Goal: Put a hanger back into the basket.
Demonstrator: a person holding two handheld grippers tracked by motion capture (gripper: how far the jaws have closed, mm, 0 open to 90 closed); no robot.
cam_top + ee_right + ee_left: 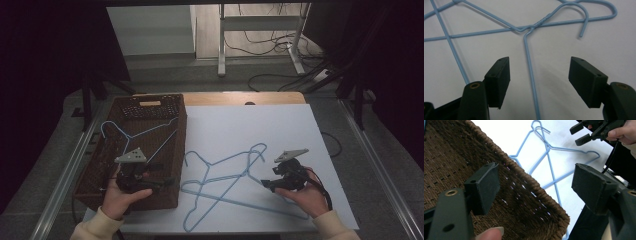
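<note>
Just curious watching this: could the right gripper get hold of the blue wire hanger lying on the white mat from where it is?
Probably yes. The right gripper has open jaws, and a wire of the blue hanger runs between them on the bare white mat, with nothing in the way.

Dark room; grey floor [165, 75]; white desk frame [260, 30], cables [270, 47] behind.

The high view looked forward and down over the whole table [280, 125]; both gripper views sat close, sharing the blue hangers [549, 147] (centre of the high frame).
</note>
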